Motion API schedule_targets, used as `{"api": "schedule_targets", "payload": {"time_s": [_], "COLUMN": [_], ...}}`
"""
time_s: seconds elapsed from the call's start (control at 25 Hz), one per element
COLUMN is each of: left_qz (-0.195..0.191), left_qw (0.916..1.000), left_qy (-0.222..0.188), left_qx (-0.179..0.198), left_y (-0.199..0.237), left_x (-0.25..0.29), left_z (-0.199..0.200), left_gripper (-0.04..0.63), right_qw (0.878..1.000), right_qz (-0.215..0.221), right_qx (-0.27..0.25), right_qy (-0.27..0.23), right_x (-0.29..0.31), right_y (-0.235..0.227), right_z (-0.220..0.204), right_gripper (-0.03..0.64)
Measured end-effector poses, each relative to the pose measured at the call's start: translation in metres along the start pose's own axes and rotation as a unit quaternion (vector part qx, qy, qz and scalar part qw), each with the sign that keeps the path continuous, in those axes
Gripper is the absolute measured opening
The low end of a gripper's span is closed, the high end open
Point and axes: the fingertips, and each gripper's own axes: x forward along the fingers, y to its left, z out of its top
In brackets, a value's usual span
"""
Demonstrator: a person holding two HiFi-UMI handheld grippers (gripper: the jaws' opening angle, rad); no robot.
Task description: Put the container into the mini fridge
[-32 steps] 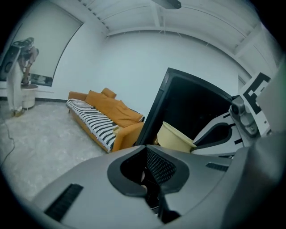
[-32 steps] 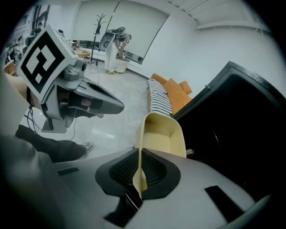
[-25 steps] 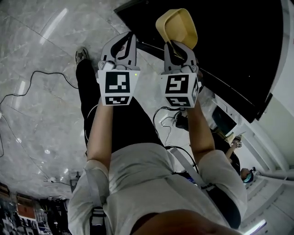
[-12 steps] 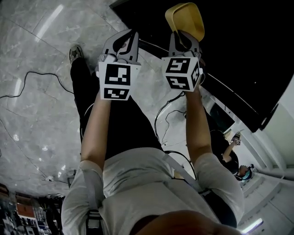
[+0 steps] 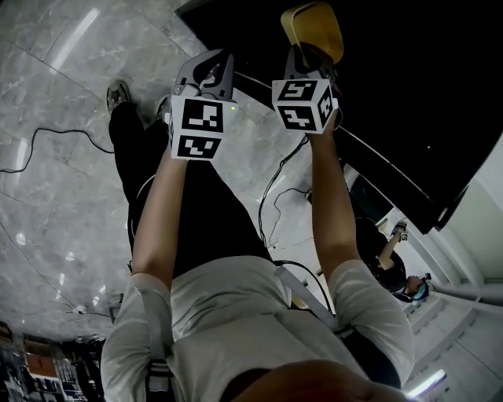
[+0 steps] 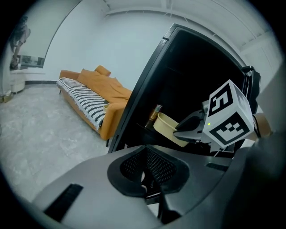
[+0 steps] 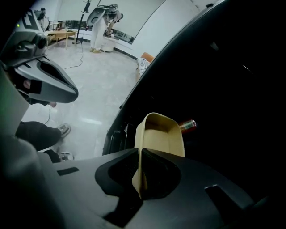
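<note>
The tan container (image 7: 160, 134) was gripped by its thin wall in the right claw (image 7: 140, 167), at the mini fridge's (image 5: 409, 94) dark opening, with a can (image 7: 187, 125) at its 2 o'clock. The left claw (image 5: 212, 71), drawn narrow and empty, was seen at the right claw's 9 o'clock.

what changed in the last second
The right gripper carried the container up the head view, further over the dark fridge; the left gripper moved up alongside. The grip on the container's wall stayed, and the left gripper stayed empty.
</note>
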Motion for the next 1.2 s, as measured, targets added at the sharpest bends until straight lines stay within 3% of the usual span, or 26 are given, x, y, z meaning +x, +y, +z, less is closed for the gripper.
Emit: {"api": "schedule_targets", "payload": {"time_s": [0.56,1.2], "left_qz": [0.007,0.035], "left_qw": [0.9997,0.9967], "left_qy": [0.006,0.067], "left_qx": [-0.021,-0.029], "left_y": [0.008,0.008], "left_x": [0.022,-0.003], "left_z": [0.005,-0.007], "left_gripper": [0.012,0.012], "right_qw": [0.999,0.998], "right_qz": [-0.008,0.001], "right_qx": [-0.049,-0.053], "right_qy": [0.022,0.044], "right_x": [0.032,0.056], "right_y": [-0.023,-0.032], "right_z": [-0.001,-0.009], "right_gripper": [0.054,0.055]}}
